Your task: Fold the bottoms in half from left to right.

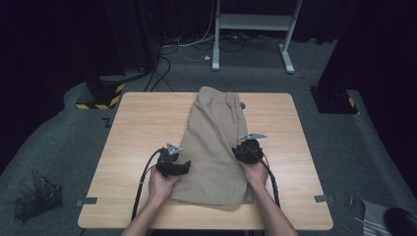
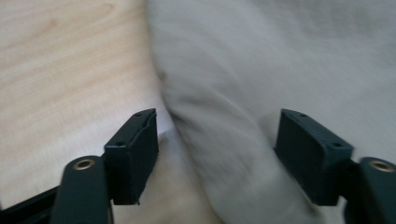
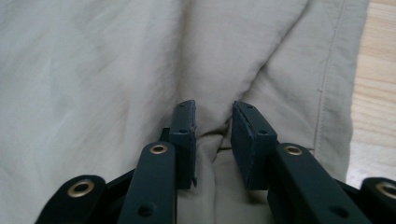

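Beige shorts lie flat down the middle of the wooden table, waistband at the far end. My left gripper rests at the shorts' left edge near the hem. In the left gripper view its jaws stand wide, with the cloth's folded edge between them and the pads clear of it. My right gripper sits on the right side of the shorts. In the right gripper view its jaws stand a little apart over a small raised ridge of cloth, beside the side seam.
Bare wood lies on both sides of the shorts. On the floor are a black wire basket at the lower left, a black-and-yellow base past the far left corner, cables, and a white frame at the back.
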Available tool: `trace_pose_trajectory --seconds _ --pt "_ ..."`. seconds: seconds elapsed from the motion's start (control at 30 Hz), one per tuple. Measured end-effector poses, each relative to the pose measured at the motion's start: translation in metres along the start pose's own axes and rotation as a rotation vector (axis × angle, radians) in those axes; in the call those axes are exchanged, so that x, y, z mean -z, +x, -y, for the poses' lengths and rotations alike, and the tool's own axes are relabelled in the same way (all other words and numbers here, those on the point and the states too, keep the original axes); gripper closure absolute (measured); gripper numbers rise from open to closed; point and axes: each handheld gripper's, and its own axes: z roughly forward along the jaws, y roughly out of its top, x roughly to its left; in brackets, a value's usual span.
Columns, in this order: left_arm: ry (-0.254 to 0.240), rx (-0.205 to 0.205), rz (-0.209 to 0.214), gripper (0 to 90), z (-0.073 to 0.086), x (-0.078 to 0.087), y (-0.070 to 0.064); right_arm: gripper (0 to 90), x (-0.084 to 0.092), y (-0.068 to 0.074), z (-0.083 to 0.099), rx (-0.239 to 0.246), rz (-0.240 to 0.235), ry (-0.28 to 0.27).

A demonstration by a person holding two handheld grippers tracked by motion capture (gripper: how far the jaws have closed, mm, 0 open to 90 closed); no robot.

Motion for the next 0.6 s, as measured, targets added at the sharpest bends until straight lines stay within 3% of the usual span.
trace_pose_trajectory --seconds 0.13,0.23,0.33,0.47,0.6 --pt "-0.002 -0.015 0.019 31.5 0.022 0.022 -0.016 70.3 0.014 0.018 0.017 0.088 -0.012 0.0" --pt "0.011 -0.033 0.044 30.1 0.031 0.032 -0.023 70.2 0.028 0.024 0.032 0.113 -0.041 0.003" --pt "0.002 -0.001 0.076 26.2 0.026 0.032 -0.017 67.4 0.035 0.021 0.035 0.088 -0.059 0.011" --pt "-0.061 0.021 0.045 23.8 0.005 0.026 -0.006 64.9 0.036 0.014 0.025 0.028 -0.046 -0.035" --pt "-0.052 0.02 0.006 23.8 -0.006 0.01 0.001 72.9 0.02 0.012 0.015 0.021 -0.034 0.003"
